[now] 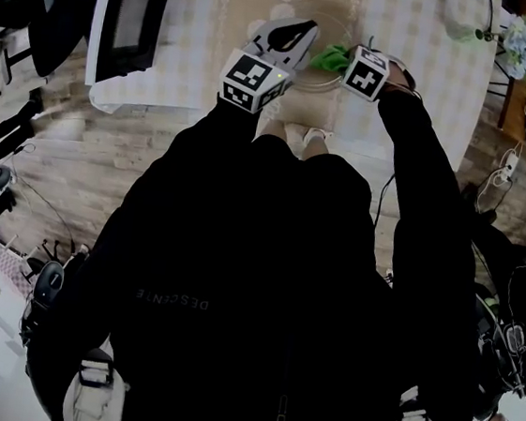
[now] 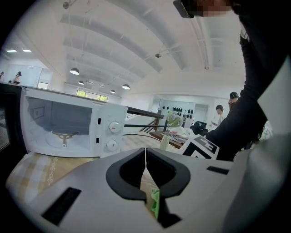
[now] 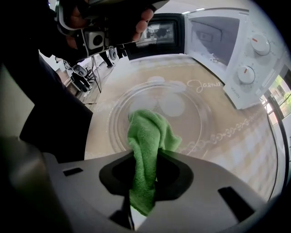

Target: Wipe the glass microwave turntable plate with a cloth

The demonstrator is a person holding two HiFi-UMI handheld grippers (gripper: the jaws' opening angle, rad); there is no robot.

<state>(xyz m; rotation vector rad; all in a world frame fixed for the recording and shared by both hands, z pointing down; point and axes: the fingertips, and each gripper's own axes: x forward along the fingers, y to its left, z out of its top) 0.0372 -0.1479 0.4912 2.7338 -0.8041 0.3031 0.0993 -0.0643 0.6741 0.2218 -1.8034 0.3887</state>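
The clear glass turntable plate point(image 3: 184, 111) lies flat on the checked tablecloth, and in the head view it point(image 1: 326, 33) sits just beyond both grippers. My right gripper point(image 3: 144, 157) is shut on a green cloth point(image 3: 148, 132), which hangs out of the jaws onto the near part of the plate. That gripper point(image 1: 349, 60) and the cloth point(image 1: 331, 58) show at the plate's near right. My left gripper point(image 1: 308, 29) hovers at the plate's left side. Its jaws point(image 2: 145, 159) stand together with nothing seen between them, and a bit of green cloth point(image 2: 155, 202) shows below.
A white microwave point(image 1: 135, 11) stands with its door open at the table's left; it point(image 2: 68, 125) faces the left gripper and it point(image 3: 227, 41) lies behind the plate. A small vase point(image 2: 165, 140) stands on the table. People stand in the background.
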